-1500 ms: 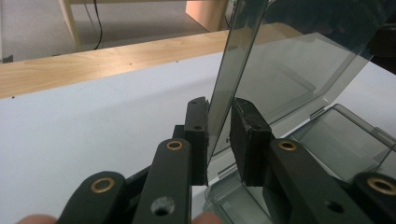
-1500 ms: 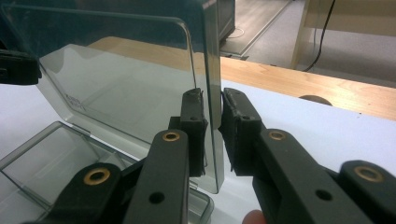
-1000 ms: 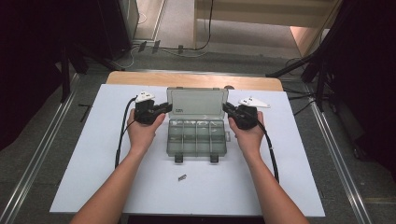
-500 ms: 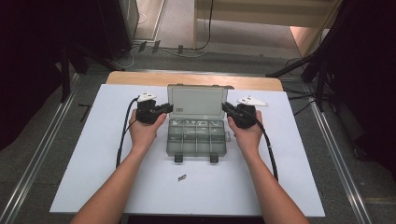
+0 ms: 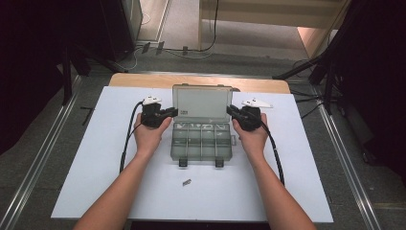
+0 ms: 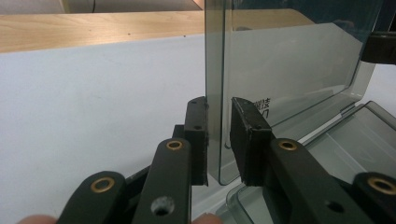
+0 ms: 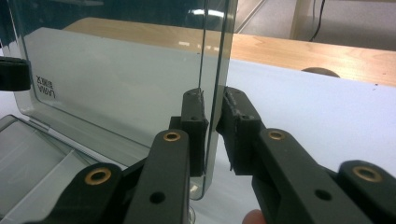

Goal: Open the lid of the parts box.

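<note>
Smoky clear plastic lid (image 5: 201, 101) upright, small unreadable label, left gripper (image 6: 219, 135) and right gripper (image 7: 212, 135) each clamped on an edge

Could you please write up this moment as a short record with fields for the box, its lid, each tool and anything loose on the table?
box: clear compartment box on the white table, lying open
lid: lid raised upright at the far side
left tool: left tool straddles the lid's left edge, a small gap at one pad
right tool: right tool straddles the lid's right edge, jaws close around it
loose item: small dark piece in front of the box
</note>
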